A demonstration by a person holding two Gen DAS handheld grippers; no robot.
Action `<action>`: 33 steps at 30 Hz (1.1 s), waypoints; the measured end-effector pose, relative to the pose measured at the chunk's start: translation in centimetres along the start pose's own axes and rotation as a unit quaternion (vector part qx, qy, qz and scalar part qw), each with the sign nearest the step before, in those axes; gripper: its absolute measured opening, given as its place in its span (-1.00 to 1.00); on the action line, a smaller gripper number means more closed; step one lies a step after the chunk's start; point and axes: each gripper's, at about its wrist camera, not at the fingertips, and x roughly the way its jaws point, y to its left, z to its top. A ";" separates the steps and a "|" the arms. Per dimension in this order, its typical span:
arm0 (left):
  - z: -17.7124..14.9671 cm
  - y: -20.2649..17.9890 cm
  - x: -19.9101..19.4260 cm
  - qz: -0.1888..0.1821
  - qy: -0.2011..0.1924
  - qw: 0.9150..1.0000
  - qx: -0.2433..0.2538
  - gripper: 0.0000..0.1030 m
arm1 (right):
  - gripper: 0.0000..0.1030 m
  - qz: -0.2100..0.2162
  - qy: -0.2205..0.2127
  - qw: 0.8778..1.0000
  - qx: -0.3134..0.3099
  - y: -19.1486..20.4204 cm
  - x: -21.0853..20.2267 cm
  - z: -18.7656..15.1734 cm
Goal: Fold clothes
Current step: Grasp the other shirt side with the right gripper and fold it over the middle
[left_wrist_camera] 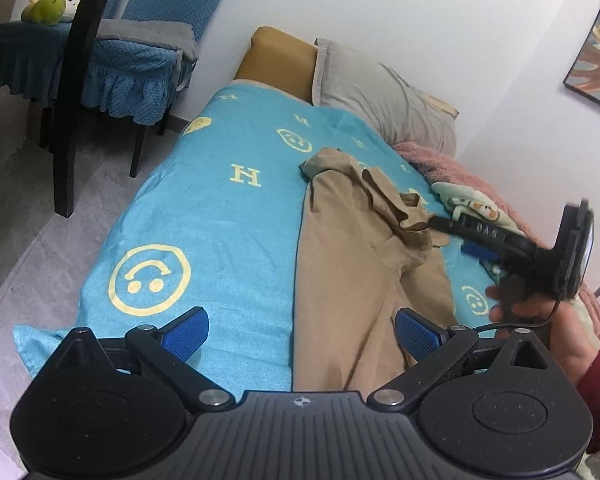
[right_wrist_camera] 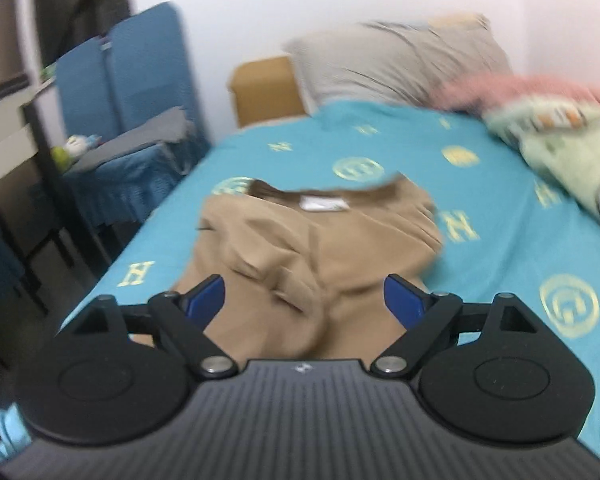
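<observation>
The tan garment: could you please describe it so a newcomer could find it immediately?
Start from the bed's turquoise smiley-print sheet. The tan garment lies crumpled mid-bed, below the grey pillow. It is the only plain brown fabric, with a white neck label.

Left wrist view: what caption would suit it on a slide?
Open left gripper hovers over tan trousers on a blue sheet, right gripper at their crumpled top.
</observation>
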 end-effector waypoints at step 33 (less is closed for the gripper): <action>-1.7 -2.3 1.1 0.000 0.015 0.997 0.070 0.94 | 0.68 0.009 -0.011 0.996 0.093 -3.8 -0.9 3.5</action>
